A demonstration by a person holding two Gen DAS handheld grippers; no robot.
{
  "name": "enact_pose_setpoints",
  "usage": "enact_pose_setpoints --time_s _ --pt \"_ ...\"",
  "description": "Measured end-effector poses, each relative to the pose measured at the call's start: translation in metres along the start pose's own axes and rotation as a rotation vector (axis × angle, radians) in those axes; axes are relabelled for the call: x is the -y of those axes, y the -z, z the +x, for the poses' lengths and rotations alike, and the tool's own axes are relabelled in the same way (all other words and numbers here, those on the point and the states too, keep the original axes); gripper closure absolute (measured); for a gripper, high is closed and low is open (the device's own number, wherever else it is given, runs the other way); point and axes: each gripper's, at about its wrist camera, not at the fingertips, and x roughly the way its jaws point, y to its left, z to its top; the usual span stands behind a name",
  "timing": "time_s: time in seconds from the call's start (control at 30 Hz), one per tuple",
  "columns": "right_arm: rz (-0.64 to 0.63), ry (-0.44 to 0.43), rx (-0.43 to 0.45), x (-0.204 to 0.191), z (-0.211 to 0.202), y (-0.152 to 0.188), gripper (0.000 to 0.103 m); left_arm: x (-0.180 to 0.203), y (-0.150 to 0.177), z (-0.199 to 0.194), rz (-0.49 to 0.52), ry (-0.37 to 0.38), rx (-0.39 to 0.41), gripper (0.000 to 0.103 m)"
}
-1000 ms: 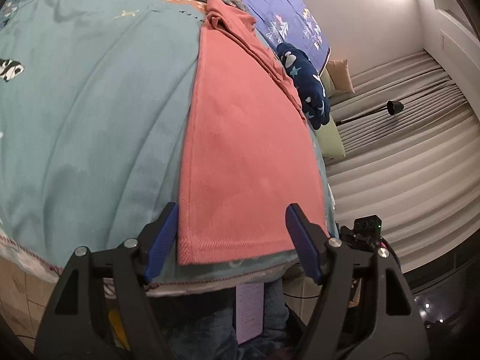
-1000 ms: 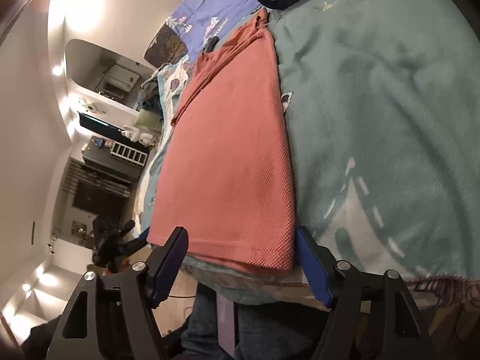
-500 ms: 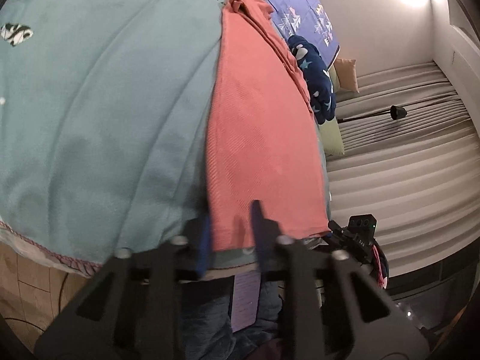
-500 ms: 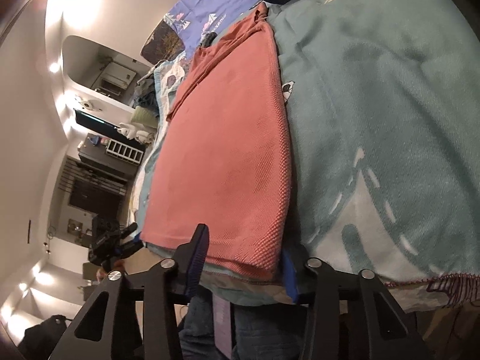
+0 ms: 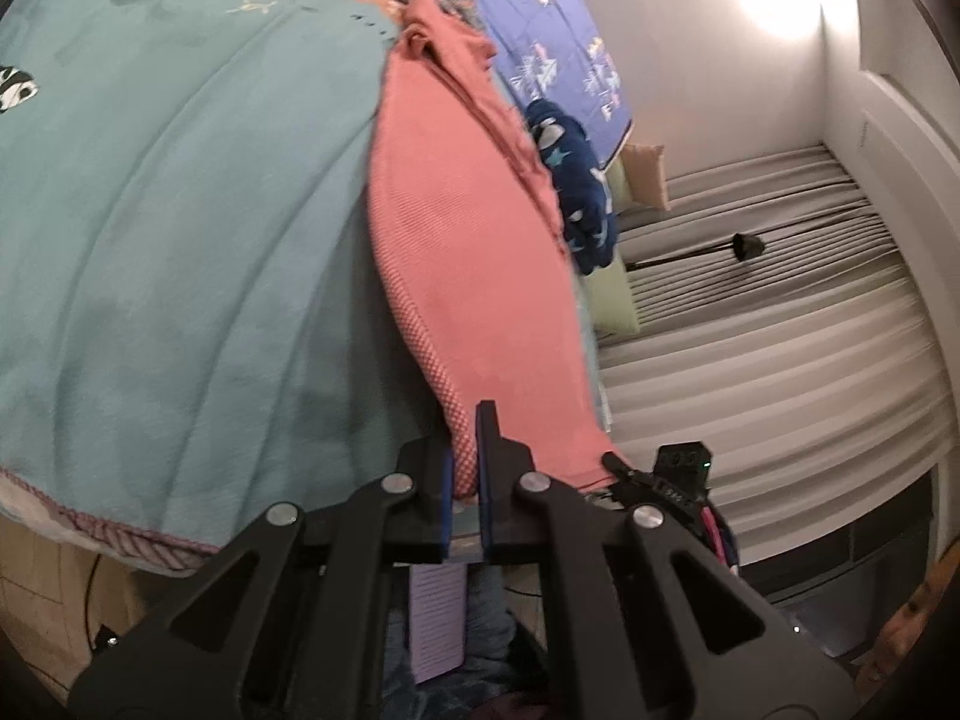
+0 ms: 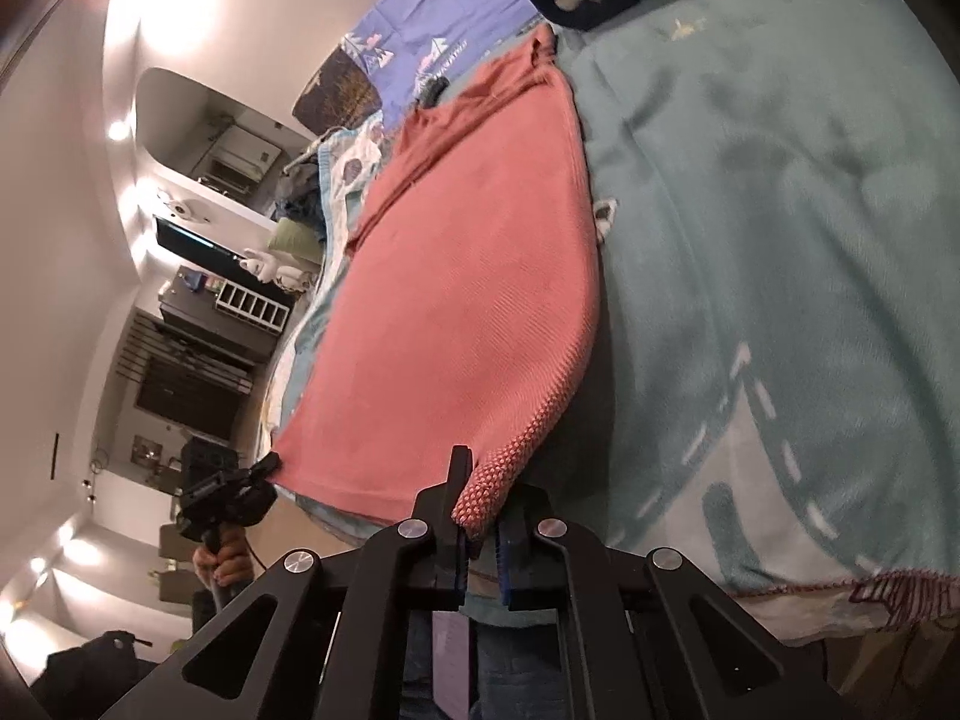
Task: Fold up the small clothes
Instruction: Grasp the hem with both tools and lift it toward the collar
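1. Change: a second ago both jaw pairs stood wide open astride the near hem of the salmon-pink waffle-knit garment (image 5: 480,276). Now the left gripper (image 5: 465,468) and right gripper (image 6: 480,525) are each pinched nearly closed on a near corner, hem lifted off the bed.
2. Meaning, judged: grasp done; next is carrying the hem toward 12 o'clock for a fold.
3. Garment: long flat panel, coarse weave, collar end bunched at 12 o'clock.
4. Beneath: soft teal fleece blanket (image 6: 780,210), road print, fringed edge.
5. Navy star-print bundle (image 5: 570,180) at 1 o'clock, left view.
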Motion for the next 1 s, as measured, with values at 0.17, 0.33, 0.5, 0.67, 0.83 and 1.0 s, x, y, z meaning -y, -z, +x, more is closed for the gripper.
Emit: enact_pose_setpoints --time_s 0.17,0.33,0.5,0.67,0.83,1.0 --pt "0.013 -0.049 0.028 -0.002 -0.004 -0.010 0.098 0.006 -0.006 -0.003 -0.007 0.046 0.025 0.096" --pt "0.007 -0.098 0.075 -0.010 -0.011 -0.026 0.098 0.007 -0.017 -0.007 -0.023 0.088 0.054 0.096" --pt "-0.007 -0.128 0.114 -0.019 -0.015 -0.046 0.098 0.008 -0.030 -0.008 -0.043 0.109 0.064 0.096" --pt "-0.007 -0.144 0.130 -0.021 -0.012 -0.066 0.098 0.021 -0.046 -0.011 -0.031 0.144 0.083 0.096" --pt "-0.006 -0.170 0.141 -0.022 -0.010 -0.090 0.098 0.043 -0.071 -0.009 0.009 0.151 0.091 0.096" --pt "-0.031 -0.177 0.136 -0.030 -0.007 -0.117 0.098 0.070 -0.095 -0.001 0.065 0.163 0.110 0.096"
